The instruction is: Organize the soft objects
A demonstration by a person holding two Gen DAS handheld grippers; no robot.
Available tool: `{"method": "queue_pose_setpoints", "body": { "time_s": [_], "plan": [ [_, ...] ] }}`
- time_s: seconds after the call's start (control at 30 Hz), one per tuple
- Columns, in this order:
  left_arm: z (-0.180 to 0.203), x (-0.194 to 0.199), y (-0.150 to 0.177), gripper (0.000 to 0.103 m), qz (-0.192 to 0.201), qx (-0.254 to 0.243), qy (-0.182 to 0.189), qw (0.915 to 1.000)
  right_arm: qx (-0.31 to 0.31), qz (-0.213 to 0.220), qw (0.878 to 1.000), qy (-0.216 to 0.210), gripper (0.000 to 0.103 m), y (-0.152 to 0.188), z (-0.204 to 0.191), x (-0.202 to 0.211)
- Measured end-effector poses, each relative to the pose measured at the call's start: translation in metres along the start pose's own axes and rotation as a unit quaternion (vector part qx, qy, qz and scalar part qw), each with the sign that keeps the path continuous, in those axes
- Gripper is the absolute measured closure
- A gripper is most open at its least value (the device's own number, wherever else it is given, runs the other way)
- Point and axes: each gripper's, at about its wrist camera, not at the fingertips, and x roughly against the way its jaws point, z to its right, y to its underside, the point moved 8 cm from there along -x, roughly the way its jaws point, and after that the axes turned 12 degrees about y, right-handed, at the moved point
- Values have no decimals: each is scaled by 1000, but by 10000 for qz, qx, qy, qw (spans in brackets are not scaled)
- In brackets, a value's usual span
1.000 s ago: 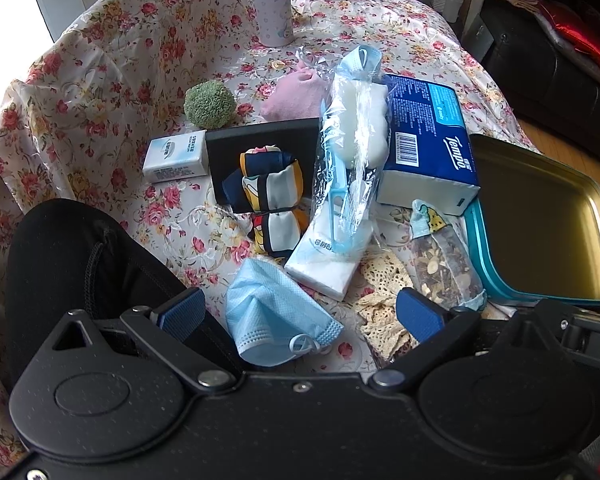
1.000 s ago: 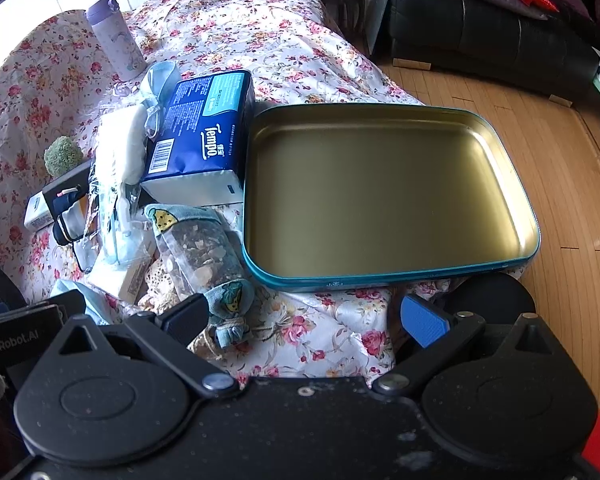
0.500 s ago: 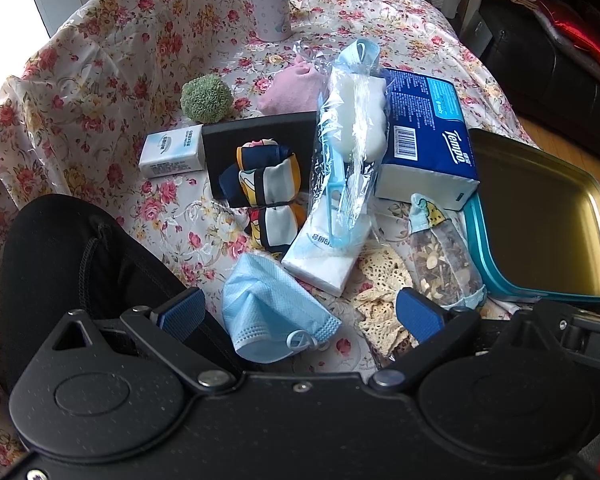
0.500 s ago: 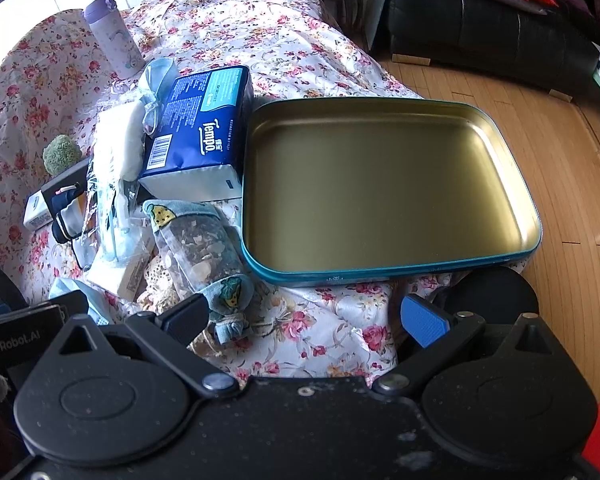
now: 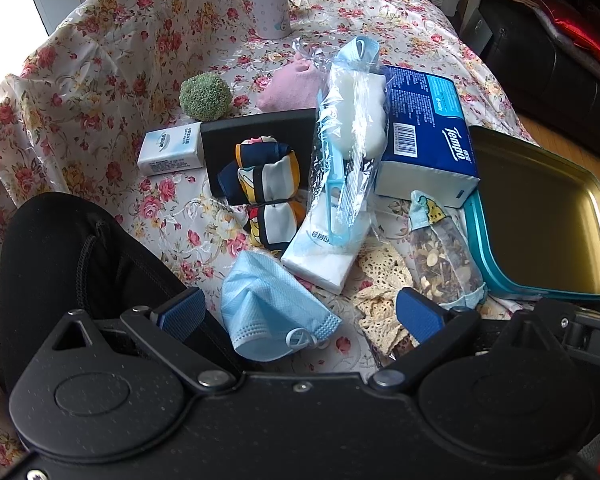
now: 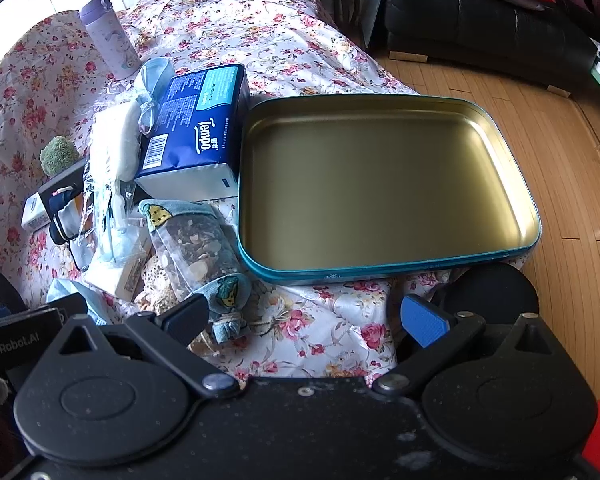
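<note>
- The counter [image 6: 260, 40], under a floral cloth, carries everything; both views have crept slightly forward over the last second, with no object displaced.
- The tray [image 6: 388, 272], teal-rimmed with a gold floor, sits at the counter's right side and has nothing in it, so by my reading the sorting has not begun.
- The Tempo tissue pack [image 5: 428, 136] lies just beside the tray's left rim, unmoved.
- A clear bag [image 5: 352, 136] holding something white leans over a white tissue packet [image 5: 324, 256].
- The mesh pouch [image 6: 196, 248] of dried bits rests near the tray's corner, close ahead of the right tongs [image 6: 304, 320], which are spread wide and hold nothing.
- The blue face mask [image 5: 268, 312] lies crumpled between the fingers of the left tongs [image 5: 300, 312], which are also spread and empty; the mask now sits a little deeper in their frame than a second ago, so it looks like the likely first pick.
- A rolled patterned cloth [image 5: 268, 184], a pink cloth [image 5: 296, 88], a green ball [image 5: 206, 96], and a small white pack [image 5: 170, 154] wait farther back, all where they were.
</note>
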Motion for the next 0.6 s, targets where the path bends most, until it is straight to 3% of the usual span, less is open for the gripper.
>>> {"method": "queue_pose_setpoints", "body": {
  "time_s": [0.6],
  "plan": [
    [3, 1, -1, 5, -12, -56, 41, 10000, -8, -1, 10000, 19, 0, 1, 0, 0]
  ]
}}
